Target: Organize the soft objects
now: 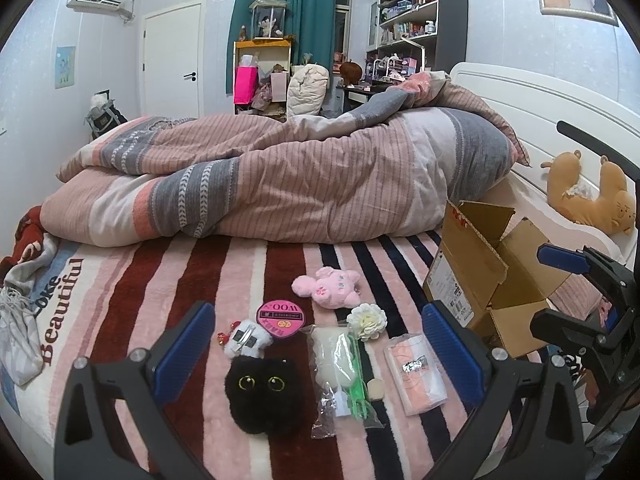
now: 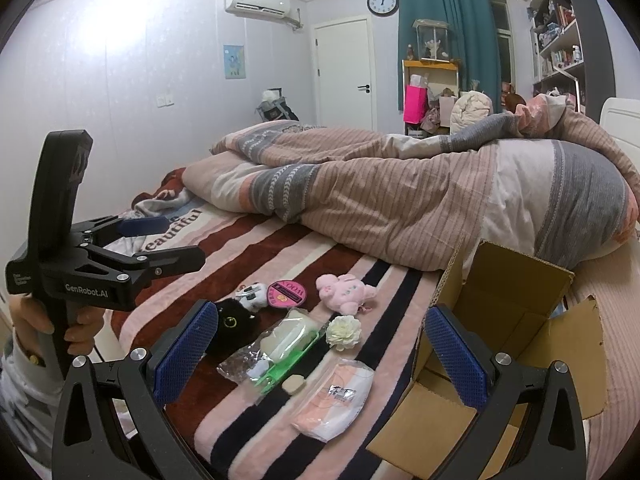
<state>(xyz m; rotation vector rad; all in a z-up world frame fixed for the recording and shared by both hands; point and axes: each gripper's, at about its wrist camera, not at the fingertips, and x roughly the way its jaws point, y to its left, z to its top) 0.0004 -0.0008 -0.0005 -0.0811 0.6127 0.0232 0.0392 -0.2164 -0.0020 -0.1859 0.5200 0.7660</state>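
On the striped bed blanket [image 1: 248, 264], from left to right lie a black cat plush [image 1: 262, 394], a pink plush [image 1: 328, 286], a white fabric flower [image 1: 366, 320] and an open cardboard box [image 1: 492, 264]. Left gripper [image 1: 316, 352] and right gripper [image 2: 316, 348] hover with jaws wide, empty.

Fuzzy black plush cat [image 1: 262, 394], fluffy pink plush toy [image 1: 328, 288], glossy clear plastic bags [image 1: 344, 376], matt brown cardboard box [image 1: 492, 268], soft fleecy striped blanket [image 1: 192, 280].

Cardboard box [image 2: 516, 320] interior floor partly hidden by flaps, black cat plush [image 2: 234, 322] half behind blue fingers [image 2: 188, 344]
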